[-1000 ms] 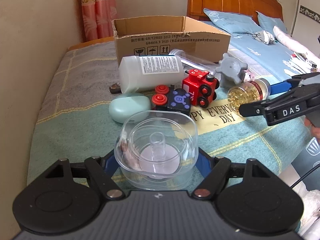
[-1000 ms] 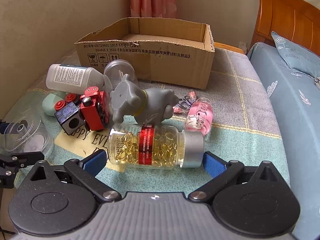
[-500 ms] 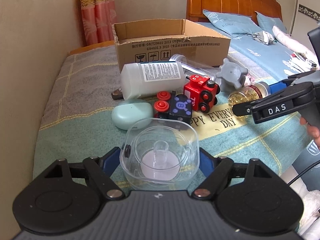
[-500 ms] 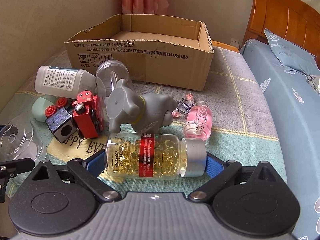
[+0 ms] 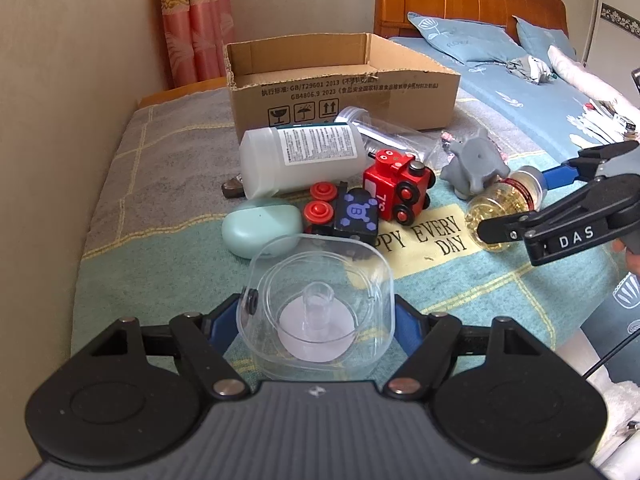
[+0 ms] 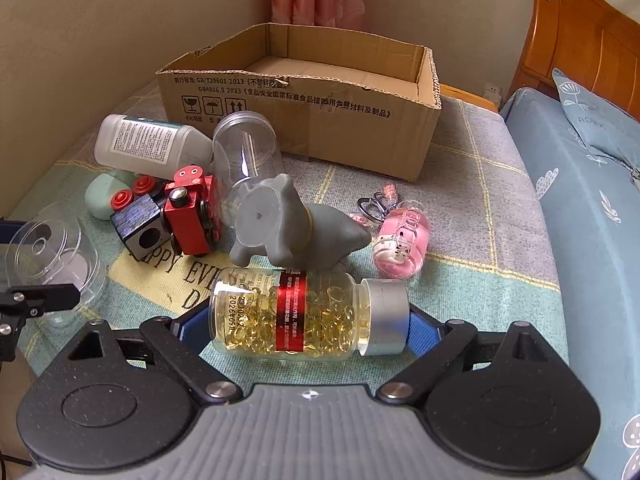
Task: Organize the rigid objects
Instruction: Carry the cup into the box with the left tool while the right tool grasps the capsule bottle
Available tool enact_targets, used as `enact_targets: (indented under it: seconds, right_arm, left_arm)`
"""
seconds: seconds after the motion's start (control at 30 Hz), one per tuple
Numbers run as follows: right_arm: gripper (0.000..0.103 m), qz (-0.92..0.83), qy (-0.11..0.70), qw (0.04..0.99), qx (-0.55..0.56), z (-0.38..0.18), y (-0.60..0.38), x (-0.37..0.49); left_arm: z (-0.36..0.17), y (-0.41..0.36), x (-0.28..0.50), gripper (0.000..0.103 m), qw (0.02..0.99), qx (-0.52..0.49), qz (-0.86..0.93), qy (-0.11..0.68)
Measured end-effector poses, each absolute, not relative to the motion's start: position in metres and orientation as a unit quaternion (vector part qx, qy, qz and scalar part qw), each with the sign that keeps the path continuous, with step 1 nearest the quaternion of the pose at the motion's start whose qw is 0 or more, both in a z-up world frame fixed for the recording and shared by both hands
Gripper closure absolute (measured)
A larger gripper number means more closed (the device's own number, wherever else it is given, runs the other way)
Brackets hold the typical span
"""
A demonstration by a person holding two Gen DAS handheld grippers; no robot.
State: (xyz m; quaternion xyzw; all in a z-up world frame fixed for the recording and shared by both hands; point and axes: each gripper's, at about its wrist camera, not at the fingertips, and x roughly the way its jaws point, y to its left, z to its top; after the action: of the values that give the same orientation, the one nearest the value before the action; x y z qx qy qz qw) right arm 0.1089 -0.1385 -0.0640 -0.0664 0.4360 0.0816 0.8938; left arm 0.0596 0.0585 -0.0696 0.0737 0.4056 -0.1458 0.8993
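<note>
A clear plastic container (image 5: 316, 300) with a central post sits between the blue pads of my left gripper (image 5: 316, 320). The jaws are closing, and both pads touch its sides. The same container (image 6: 48, 248) shows at the far left of the right wrist view. A bottle of yellow capsules (image 6: 292, 316) with a red label and silver cap lies crosswise in my right gripper (image 6: 304, 326), pads pressing its base and cap. In the left wrist view that bottle (image 5: 500, 208) is at the right. An open cardboard box (image 5: 340, 92) stands behind the pile.
On the blanket lie a white bottle (image 5: 304, 160), a clear jar (image 6: 248, 148), a red toy train (image 5: 400, 188), a blue block with red wheels (image 5: 352, 216), a mint case (image 5: 260, 232), a grey elephant (image 6: 288, 224) and a pink keychain (image 6: 400, 240). Wall left, bed (image 5: 520, 92) right.
The right gripper's pads, apart from the capsule bottle a second ago, have closed onto its two ends. The clear container has stayed between the left pads.
</note>
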Motion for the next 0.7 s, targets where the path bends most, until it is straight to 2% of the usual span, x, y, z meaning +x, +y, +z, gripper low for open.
enact_targets:
  seconds: [0.7]
  right_arm:
    - [0.007,0.157,0.455,0.869,-0.112,-0.04,-0.164,0.087]
  left_arm:
    - [-0.019,0.032,0.065,0.027,0.909,0.101,-0.139,0.38]
